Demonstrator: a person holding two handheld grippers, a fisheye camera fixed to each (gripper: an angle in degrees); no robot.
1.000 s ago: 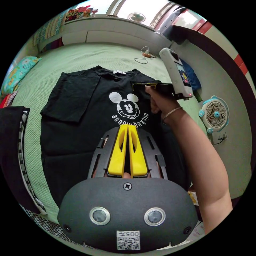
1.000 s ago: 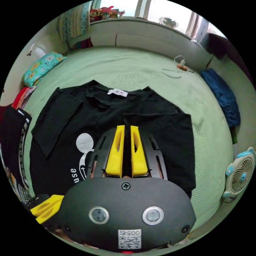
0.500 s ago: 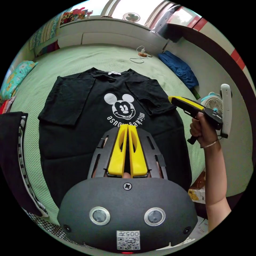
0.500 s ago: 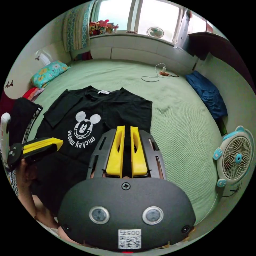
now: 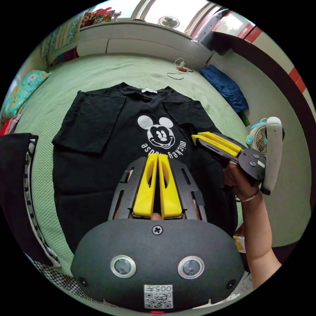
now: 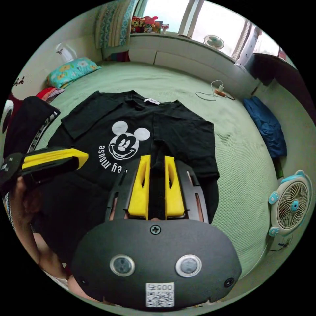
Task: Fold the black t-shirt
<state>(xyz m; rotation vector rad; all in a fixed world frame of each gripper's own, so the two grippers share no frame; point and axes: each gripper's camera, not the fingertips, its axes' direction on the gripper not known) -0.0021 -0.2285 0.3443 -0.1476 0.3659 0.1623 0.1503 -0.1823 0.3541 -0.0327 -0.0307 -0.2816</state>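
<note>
On the green bedspread [image 5: 98, 70] the black t-shirt [image 5: 98, 138] lay face up, collar toward the window, both sleeves turned in over the chest and the hem nearest the person. The left gripper [image 5: 157, 158] hung above the lower body with its jaws closed on nothing. The right gripper [image 6: 157, 161] hovered over the shirt's right half, jaws slightly parted and empty. Judging by the layout, the hem-to-collar fold came next: each gripper should pinch a bottom corner, lift evenly, and lay the hem squarely at the collar [image 5: 147, 90] without dragging the sleeves loose.
</note>
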